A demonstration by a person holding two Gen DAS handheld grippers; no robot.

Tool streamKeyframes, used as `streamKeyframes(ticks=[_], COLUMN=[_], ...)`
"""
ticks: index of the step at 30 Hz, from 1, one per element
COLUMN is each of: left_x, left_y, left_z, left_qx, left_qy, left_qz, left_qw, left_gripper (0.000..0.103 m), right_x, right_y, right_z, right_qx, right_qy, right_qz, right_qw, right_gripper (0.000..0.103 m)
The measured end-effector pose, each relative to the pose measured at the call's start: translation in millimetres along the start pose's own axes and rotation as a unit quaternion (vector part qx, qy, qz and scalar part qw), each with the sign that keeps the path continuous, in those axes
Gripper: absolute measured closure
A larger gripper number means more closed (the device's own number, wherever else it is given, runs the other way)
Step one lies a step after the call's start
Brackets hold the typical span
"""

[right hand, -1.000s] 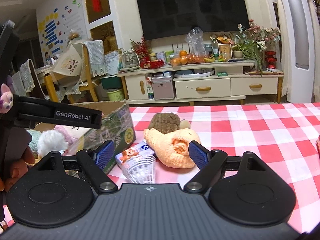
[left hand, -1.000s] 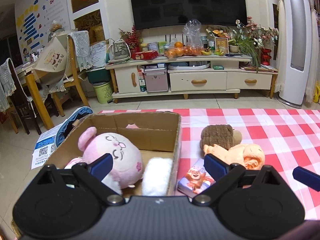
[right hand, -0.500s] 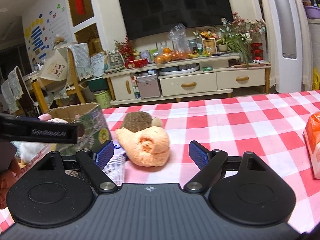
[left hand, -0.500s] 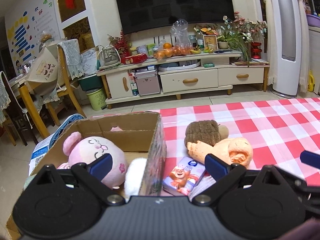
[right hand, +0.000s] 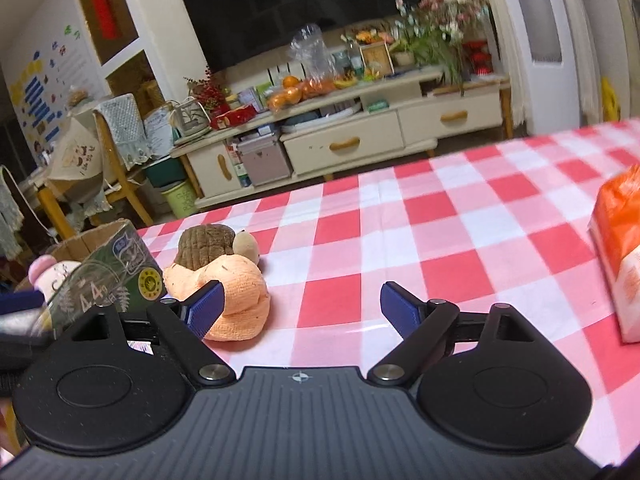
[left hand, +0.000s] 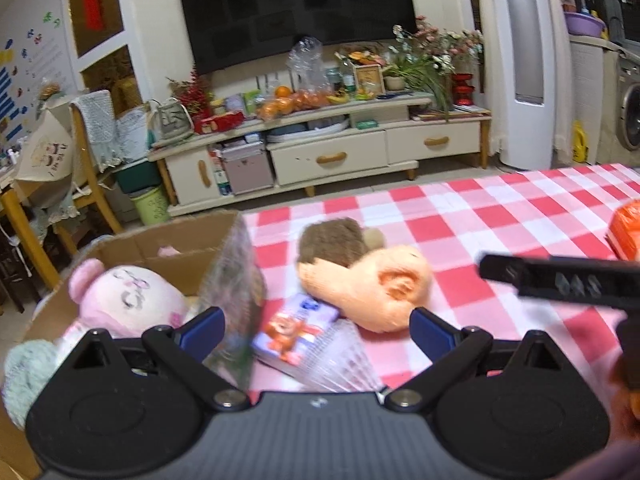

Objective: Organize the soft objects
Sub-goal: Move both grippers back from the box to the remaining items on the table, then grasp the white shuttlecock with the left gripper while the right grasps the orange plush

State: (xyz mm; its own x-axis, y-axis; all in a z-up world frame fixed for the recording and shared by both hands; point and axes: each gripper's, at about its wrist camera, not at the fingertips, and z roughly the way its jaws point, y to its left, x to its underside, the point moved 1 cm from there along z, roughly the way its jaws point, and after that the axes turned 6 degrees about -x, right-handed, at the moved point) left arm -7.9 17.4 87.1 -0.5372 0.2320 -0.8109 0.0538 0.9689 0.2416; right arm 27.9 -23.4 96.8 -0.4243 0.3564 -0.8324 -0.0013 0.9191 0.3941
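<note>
An orange plush toy (left hand: 376, 292) lies on the checked tablecloth, with a brown hedgehog plush (left hand: 334, 242) touching it behind. Both also show in the right wrist view: the orange plush (right hand: 236, 300) and the hedgehog (right hand: 208, 242). A cardboard box (left hand: 176, 240) at the table's left holds a pink plush (left hand: 128, 300) and a pale green soft toy (left hand: 24, 372). My left gripper (left hand: 316, 330) is open and empty, close in front of the orange plush. My right gripper (right hand: 302, 306) is open and empty, with its left finger beside the orange plush.
A small cartoon-bear packet (left hand: 296, 326) and a clear ribbed plastic piece (left hand: 340, 360) lie by the box. An orange and white package (right hand: 620, 256) sits at the table's right. The TV cabinet (left hand: 320, 152) and chairs stand beyond the table.
Both grippers have shifted right along the table. The orange plush now lies between my left gripper's fingers, and the right gripper's view has swung off the box toward the orange package.
</note>
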Motion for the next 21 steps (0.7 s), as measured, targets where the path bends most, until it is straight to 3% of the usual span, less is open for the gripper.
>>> streamKeyframes(ticks=[8, 17, 21], left_x=[22.2, 27.8, 28.6], left_y=[-26.1, -25.2, -23.9], left_z=[8.9, 34.8, 47.7], left_qx=[-0.004, -0.024, -0.028], left_qy=[0.034, 0.069, 0.085], left_qz=[-0.001, -0.038, -0.052], left_qw=[0.9994, 0.9966, 0.9946], left_gripper=[0.013, 0.014, 0.015], right_x=[-3.9, -3.2, -3.8], right_y=[2.1, 18.5, 24.2], right_z=[25.9, 64.5, 79.7], right_qx=[-0.054, -0.114, -0.121], right_qy=[0.022, 0.069, 0.086], right_qz=[0.013, -0.009, -0.024], right_qw=[0.998, 0.991, 0.989], right_gripper=[0.000, 0.000, 0.000])
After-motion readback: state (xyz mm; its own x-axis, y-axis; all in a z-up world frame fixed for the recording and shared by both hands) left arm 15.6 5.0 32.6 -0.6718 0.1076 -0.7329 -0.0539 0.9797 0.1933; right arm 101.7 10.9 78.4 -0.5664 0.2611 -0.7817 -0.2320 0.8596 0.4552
